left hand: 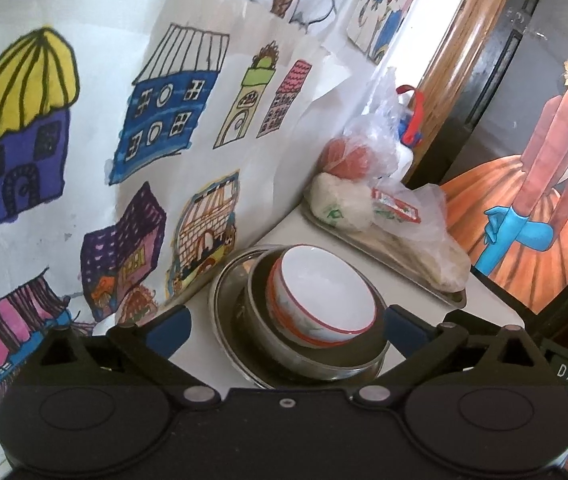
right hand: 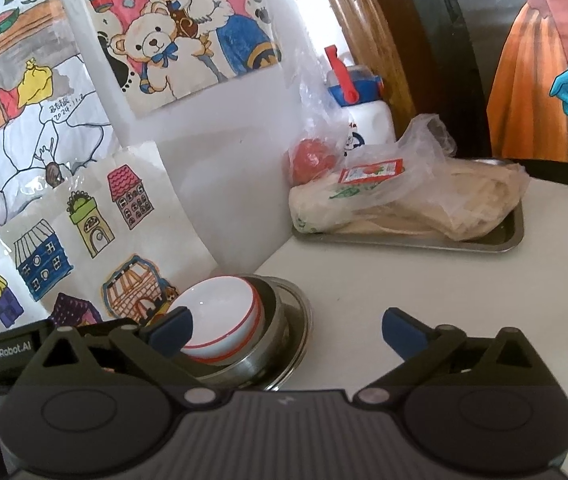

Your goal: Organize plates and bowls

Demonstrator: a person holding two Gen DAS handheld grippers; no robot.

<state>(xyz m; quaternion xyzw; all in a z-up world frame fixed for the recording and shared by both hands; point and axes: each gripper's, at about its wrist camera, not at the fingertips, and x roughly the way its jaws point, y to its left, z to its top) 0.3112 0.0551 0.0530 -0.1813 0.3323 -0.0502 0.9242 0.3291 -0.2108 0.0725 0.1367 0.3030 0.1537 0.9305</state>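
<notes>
Left wrist view: the left gripper (left hand: 286, 320) holds its blue-padded fingers (left hand: 172, 322) spread wide, empty, on either side of a nested stack. The stack is a white bowl (left hand: 324, 292) with a red rim, sitting tilted inside a steel bowl (left hand: 316, 356), which rests on a steel plate (left hand: 224, 304) on the white counter (left hand: 480, 300), close to the wall. The right gripper (right hand: 284, 330) is also spread and empty, with the stack at its left finger and bare counter ahead.

The stacking looks nearly done — the white bowl likely still needs levelling. A good move would be to nudge its raised edge gently down without closing hard on the rim, since steel under ceramic probably slides easily.

Farther back, a metal tray (right hand: 512, 232) carries bagged food (right hand: 424, 204), with a red fruit (right hand: 310, 160) and a white bottle (right hand: 368, 120) behind it. Children's drawings (left hand: 96, 140) cover the wall — houses, a teddy bear.
</notes>
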